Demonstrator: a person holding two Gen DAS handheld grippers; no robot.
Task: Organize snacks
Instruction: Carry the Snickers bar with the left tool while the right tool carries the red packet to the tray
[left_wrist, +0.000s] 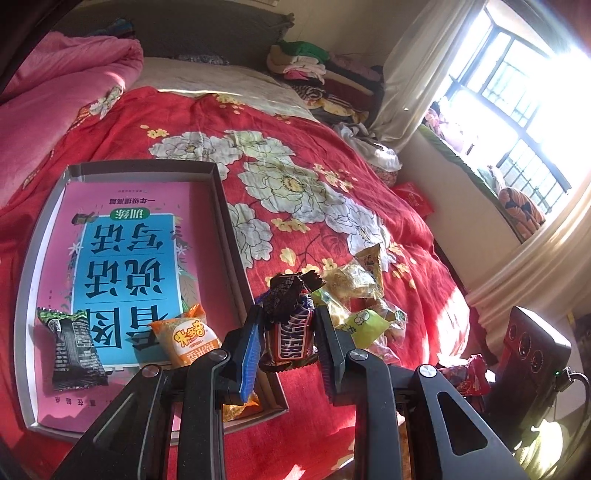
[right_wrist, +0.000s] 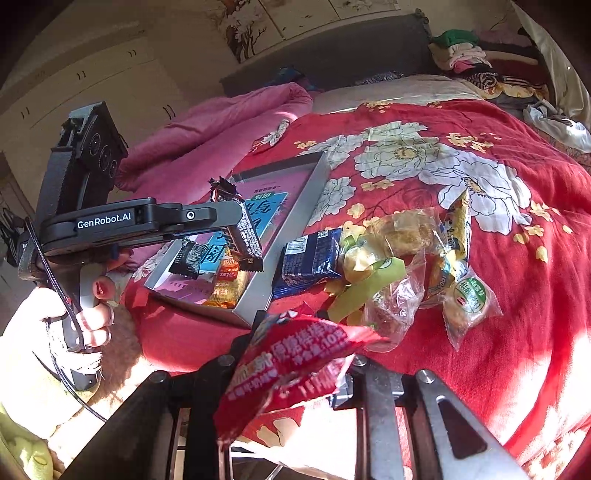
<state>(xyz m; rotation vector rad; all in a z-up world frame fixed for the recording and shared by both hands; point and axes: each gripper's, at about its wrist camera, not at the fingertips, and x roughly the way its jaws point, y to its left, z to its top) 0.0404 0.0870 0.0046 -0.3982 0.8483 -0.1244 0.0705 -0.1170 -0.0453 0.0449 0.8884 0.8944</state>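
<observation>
In the left wrist view my left gripper (left_wrist: 290, 325) is shut on a brown Snickers bar (left_wrist: 291, 336), held upright above the near right corner of a grey box (left_wrist: 221, 206). A pink and blue book lines the box. On the book lie a black-green snack pack (left_wrist: 72, 347) and an orange pack (left_wrist: 188, 338). In the right wrist view my right gripper (right_wrist: 299, 343) is shut on a red snack packet (right_wrist: 291, 365) that hides its fingertips. The left gripper (right_wrist: 242, 216) with the bar (right_wrist: 245, 232) hangs over the box (right_wrist: 295, 221). A blue pack (right_wrist: 310, 258) lies beside the box.
A loose pile of clear-wrapped pastries (right_wrist: 406, 258) lies on the red floral bedspread (right_wrist: 480, 129) right of the box. A pink quilt (left_wrist: 55, 96) is bunched at the far left, folded clothes (left_wrist: 317, 70) stack by the headboard, and a window (left_wrist: 517, 92) is on the right.
</observation>
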